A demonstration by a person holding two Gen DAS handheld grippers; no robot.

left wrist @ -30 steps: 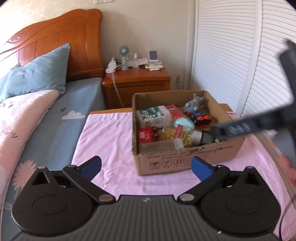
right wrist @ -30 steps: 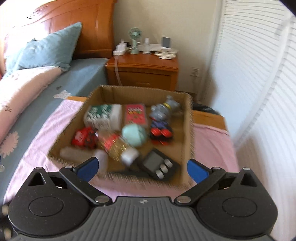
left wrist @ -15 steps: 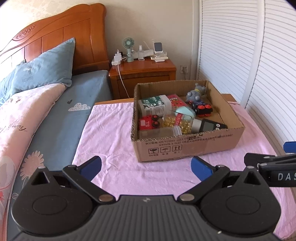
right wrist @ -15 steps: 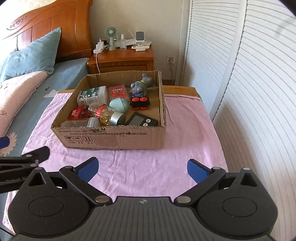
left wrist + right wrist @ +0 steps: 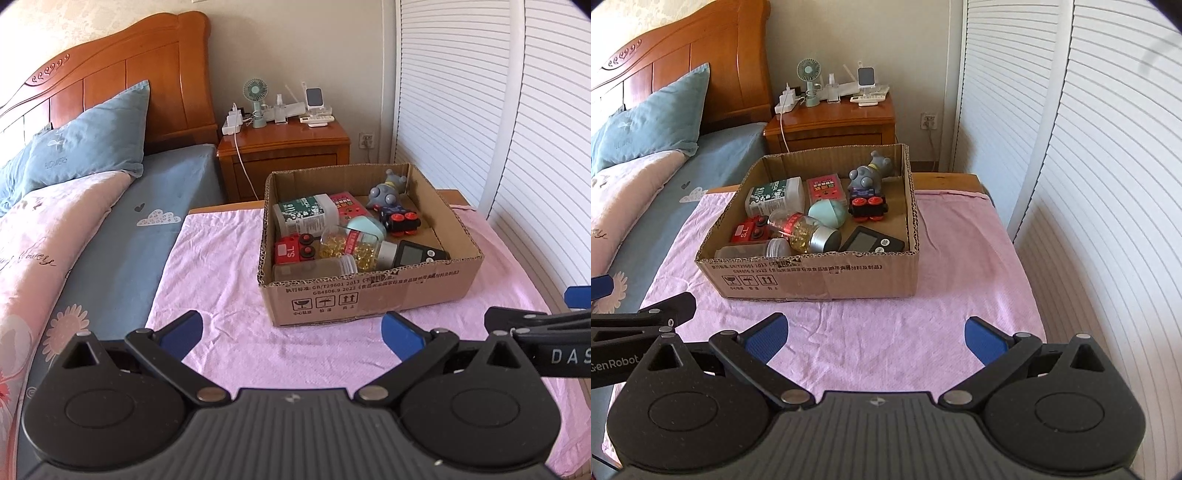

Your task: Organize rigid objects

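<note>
A cardboard box [image 5: 369,299] [image 5: 820,284] stands on the pink cloth. Inside lie several objects: a green-labelled jar [image 5: 304,218] [image 5: 775,197], a red toy truck [image 5: 295,253], a jar of yellow capsules [image 5: 803,234], a mint egg-shaped thing [image 5: 827,214], a grey toy figure [image 5: 388,192] [image 5: 868,175], a black and red toy car [image 5: 868,207] and a black digital device [image 5: 419,254] [image 5: 871,242]. My left gripper [image 5: 291,332] and my right gripper [image 5: 873,334] are both open and empty, side by side over the cloth in front of the box.
The pink cloth [image 5: 960,314] covers a small wooden table. A bed [image 5: 92,229] with a blue pillow lies to the left. A wooden nightstand [image 5: 284,155] with a small fan stands behind. White louvred doors [image 5: 1089,166] stand to the right.
Both grippers have drawn back from the box. The right one was over the box one second ago. Both have held still over the last half second.
</note>
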